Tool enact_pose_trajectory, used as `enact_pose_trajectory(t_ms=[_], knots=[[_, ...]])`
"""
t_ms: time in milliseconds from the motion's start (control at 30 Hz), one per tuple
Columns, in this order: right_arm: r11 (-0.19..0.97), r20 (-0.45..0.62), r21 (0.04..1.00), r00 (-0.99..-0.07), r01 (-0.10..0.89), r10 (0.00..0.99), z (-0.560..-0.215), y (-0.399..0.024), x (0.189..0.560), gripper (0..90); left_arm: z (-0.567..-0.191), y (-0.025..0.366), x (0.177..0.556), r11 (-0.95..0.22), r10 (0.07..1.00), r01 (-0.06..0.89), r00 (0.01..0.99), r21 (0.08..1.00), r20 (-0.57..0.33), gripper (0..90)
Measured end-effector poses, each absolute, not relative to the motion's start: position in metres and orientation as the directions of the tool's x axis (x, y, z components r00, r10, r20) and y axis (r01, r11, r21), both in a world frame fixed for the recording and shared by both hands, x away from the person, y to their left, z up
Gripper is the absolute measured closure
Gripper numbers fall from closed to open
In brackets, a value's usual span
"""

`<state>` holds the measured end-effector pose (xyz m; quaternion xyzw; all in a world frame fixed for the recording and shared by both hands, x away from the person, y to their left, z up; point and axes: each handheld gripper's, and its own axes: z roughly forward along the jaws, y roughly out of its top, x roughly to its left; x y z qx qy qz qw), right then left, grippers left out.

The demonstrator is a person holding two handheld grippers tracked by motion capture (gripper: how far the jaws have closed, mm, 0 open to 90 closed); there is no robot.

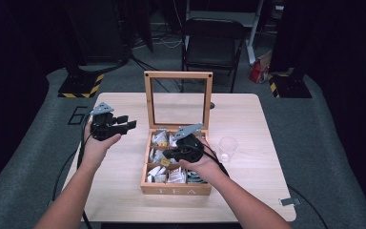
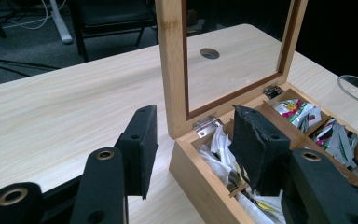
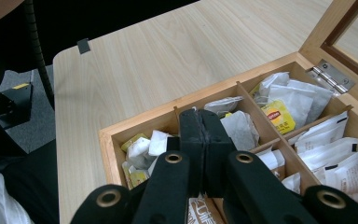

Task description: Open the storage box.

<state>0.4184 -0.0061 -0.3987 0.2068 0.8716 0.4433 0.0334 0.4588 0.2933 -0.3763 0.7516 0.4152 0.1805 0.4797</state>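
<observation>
right gripper (image 1: 167,155) is hanging over the tea box (image 1: 176,189), above the middle of its compartments, jaws pressed flat together. in the right gripper view the two black pads (image 3: 204,140) meet with no gap, and whether any paper is caught between them i cannot tell. below them sit the tea bags (image 3: 237,128), white packets, one with a yellow label in the compartment toward the hinge.

the box itself sits at the middle of the surface (image 1: 248,119), its front wall close to the near edge, lid (image 1: 178,99) standing straight up with its clear pane facing the person. the box is split into small compartments, all stuffed with packets.

left gripper (image 1: 126,122) is off to the left of the box, over bare wood, well apart from the right one. its jaws are spread, nothing between them; in the left gripper view one pad (image 2: 142,149) is over the surface and the other (image 2: 256,147) shows in front of the box's corner by the hinge.

a clear glass (image 1: 228,147) stands just right of the box, toward the right edge.
</observation>
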Motion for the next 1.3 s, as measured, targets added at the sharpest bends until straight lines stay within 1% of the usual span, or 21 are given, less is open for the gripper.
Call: enact_pose_trajectory(t_ms=[267,600,867,1300], knots=[[0.514,0.114,0.795,-0.912,0.321,0.394,-0.393,-0.014,0.421,89.2,-0.376,0.295,0.458,-0.195,0.799,0.455,0.588,0.869,-0.129,49.5],[0.495,0.104,0.804,-0.897,0.33,0.429,-0.386,-0.029,0.423,89.3,-0.375,0.297,0.458,-0.191,0.801,0.453,0.585,0.871,-0.129,48.4],[0.46,0.107,0.815,-0.873,0.351,0.476,-0.383,-0.044,0.425,89.3,-0.376,0.297,0.459,-0.192,0.8,0.454,0.586,0.87,-0.129,48.4],[0.425,0.093,0.826,-0.832,0.371,0.546,-0.377,-0.08,0.431,89.2,-0.376,0.297,0.458,-0.193,0.802,0.453,0.584,0.87,-0.127,48.4]])
